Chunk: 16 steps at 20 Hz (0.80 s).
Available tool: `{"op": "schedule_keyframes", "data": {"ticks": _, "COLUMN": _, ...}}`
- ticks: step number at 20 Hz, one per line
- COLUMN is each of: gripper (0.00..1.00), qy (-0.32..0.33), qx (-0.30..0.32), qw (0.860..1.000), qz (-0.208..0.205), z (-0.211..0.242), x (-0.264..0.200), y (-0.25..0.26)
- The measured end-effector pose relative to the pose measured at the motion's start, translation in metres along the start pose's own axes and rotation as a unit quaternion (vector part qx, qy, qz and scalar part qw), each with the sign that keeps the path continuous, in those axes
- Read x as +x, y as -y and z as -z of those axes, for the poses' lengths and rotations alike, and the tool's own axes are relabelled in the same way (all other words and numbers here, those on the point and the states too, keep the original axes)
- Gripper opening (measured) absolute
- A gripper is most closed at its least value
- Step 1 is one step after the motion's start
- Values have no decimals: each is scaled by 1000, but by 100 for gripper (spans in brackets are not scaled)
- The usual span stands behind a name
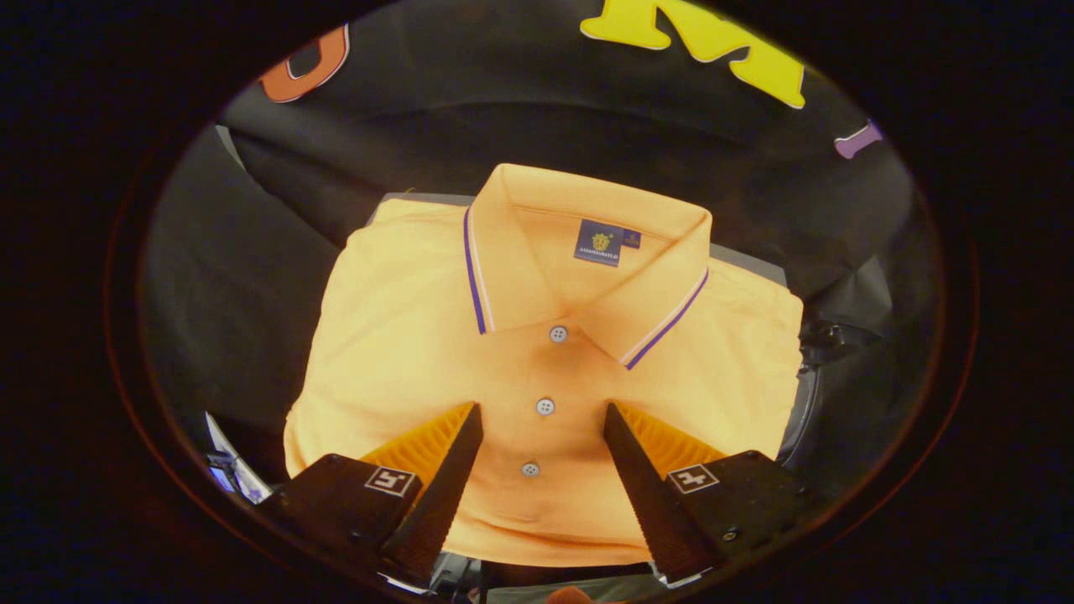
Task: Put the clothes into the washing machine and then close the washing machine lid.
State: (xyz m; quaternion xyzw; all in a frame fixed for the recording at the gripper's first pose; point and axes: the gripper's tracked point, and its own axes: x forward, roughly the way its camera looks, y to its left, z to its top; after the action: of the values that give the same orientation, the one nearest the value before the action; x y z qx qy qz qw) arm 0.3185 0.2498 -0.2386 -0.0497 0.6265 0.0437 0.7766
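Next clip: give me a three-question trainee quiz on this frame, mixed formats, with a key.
1. True or false: the gripper is shut on the folded orange polo shirt.
2. Multiple choice: which lies between the open fingers? A) the collar label B) the lower placket buttons C) a sleeve
3. Fill in: the collar has ____ and white striped edging.

Key: 1 false, the fingers stand apart over the shirt front; 2 B; 3 purple.

Black cloth wall [503, 101] behind — creased (dimly lit), grey surface [747, 262] below
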Motion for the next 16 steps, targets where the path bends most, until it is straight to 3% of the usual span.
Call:
{"op": "schedule_keyframes", "data": {"ticks": 6, "gripper": 94, "qy": 17, "qx": 34, "qw": 999, "qz": 4, "z": -1, "x": -2, "y": -1}}
{"op": "schedule_keyframes", "data": {"ticks": 10, "gripper": 94, "qy": 8, "qx": 17, "qw": 1000, "qz": -1, "z": 1, "x": -3, "y": 1}}
{"op": "schedule_keyframes", "data": {"ticks": 13, "gripper": 86, "qy": -1, "qx": -7, "qw": 1000, "qz": -8, "z": 1, "x": -3, "y": 7}}
{"op": "schedule_keyframes", "data": {"ticks": 15, "gripper": 71, "qy": 1, "qx": -12, "qw": 1000, "qz": -13, "z": 1, "x": -3, "y": 9}}
{"op": "schedule_keyframes", "data": {"ticks": 16, "gripper": 59, "qy": 5, "qx": -11, "qw": 1000, "qz": -16, "z": -1, "x": -2, "y": 10}}
